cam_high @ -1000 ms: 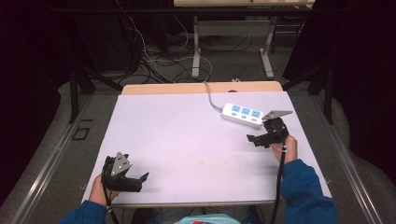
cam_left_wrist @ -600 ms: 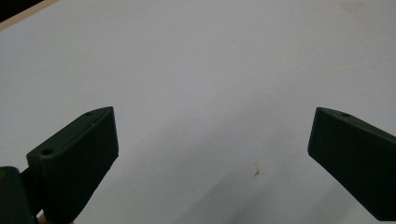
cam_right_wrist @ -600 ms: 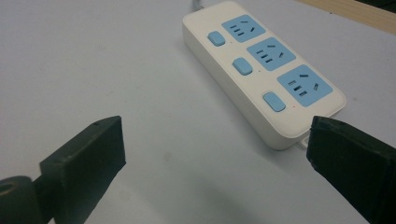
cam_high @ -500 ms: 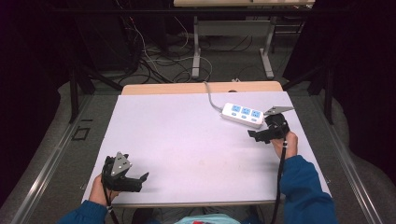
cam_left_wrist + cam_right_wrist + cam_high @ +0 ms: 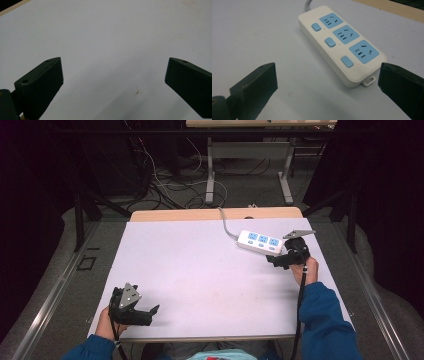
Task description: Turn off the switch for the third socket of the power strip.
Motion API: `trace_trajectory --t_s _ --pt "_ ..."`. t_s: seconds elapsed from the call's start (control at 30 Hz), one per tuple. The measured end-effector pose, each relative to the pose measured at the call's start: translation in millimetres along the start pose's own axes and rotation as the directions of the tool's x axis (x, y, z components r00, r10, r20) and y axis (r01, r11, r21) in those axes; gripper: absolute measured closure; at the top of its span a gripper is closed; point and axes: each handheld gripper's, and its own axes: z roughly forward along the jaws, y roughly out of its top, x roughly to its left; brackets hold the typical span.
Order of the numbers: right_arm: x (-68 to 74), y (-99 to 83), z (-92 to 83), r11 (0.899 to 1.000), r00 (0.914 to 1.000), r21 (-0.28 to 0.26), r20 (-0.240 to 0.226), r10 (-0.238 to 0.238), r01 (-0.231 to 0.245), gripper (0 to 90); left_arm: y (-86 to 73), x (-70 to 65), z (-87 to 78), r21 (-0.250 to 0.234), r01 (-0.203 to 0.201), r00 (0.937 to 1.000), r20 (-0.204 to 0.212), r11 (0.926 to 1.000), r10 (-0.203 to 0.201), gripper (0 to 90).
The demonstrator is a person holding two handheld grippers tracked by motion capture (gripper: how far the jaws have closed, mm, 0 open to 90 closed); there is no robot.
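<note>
Your right gripper (image 5: 327, 87), jaws spread, sits just short of the power strip (image 5: 342, 45), probably lined up to grip its near end, while your left gripper (image 5: 112, 82) rests spread on bare table (image 5: 200, 265).

White power strip (image 5: 342, 47), blue sockets; black tongs (image 5: 328, 85).

Blue sleeves (image 5: 320, 315), black claws (image 5: 272, 261) with screw holes, grey three-cornered plates (image 5: 129, 295), black cables (image 5: 299, 315)

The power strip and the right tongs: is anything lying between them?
No. In the right gripper view, bare white table separates the open right tongs from the power strip.
</note>
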Motion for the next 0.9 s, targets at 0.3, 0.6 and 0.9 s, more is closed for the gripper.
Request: trace_trajectory --t_s 0.3,0.6,0.9 --pt "-6.3 2.6 5.1 1.0 0.9996 -0.013 0.013 0.026 -0.026 0.0 0.1 0.1 0.1 0.0 0.0 1.0 0.0 1.0 0.0 1.7" --pt "-11.6 7.1 10.1 0.997 0.9977 -0.032 0.017 0.065 -0.065 0.0 0.1 0.1 0.4 0.0 -0.001 1.0 -0.001 1.0 0.001 1.7" --pt "-17.6 8.1 16.7 0.994 0.995 -0.042 0.018 0.099 -0.098 17.1 0.4 0.3 0.2 0.007 -0.003 1.0 0.004 1.0 0.003 1.7"
